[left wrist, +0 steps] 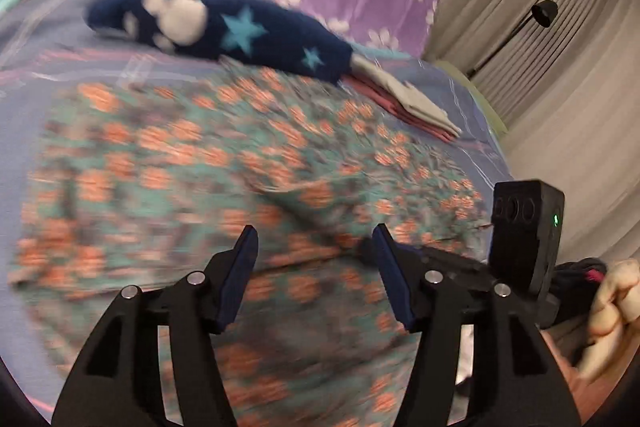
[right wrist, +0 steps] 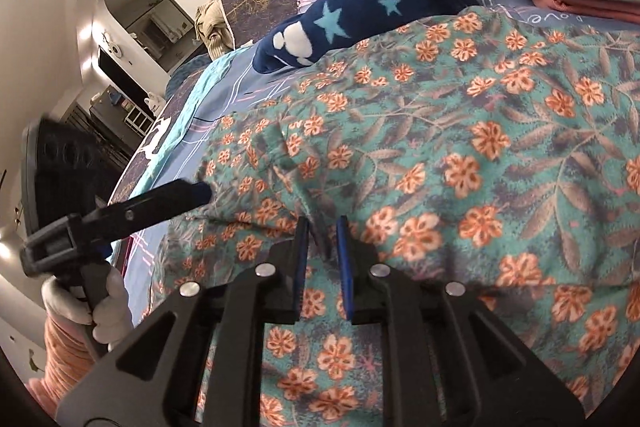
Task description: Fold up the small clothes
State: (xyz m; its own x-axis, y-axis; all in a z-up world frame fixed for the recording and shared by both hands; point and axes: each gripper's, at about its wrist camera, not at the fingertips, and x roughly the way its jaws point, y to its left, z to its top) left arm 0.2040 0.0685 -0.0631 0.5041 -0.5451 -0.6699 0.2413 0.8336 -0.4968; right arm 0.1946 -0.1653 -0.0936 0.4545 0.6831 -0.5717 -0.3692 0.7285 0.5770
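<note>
A: Left gripper (left wrist: 316, 243) is seen parted wide, nothing held, above the floral garment (right wrist: 460, 155) spread across the bed (right wrist: 208, 107).
B: Right gripper (right wrist: 322, 227) is barely parted; whether cloth is pinched cannot be told.

The left gripper (left wrist: 316, 239) hangs over a teal garment with orange flowers (left wrist: 224, 179), its 2 jaws apart with nothing between them. At 11 o'clock a navy sock with stars (left wrist: 224, 27) lies on the bedsheet (left wrist: 44, 55). At 1 o'clock sits a folded stack (left wrist: 412, 103). The right gripper (left wrist: 524, 239) shows at 3 o'clock.
</note>
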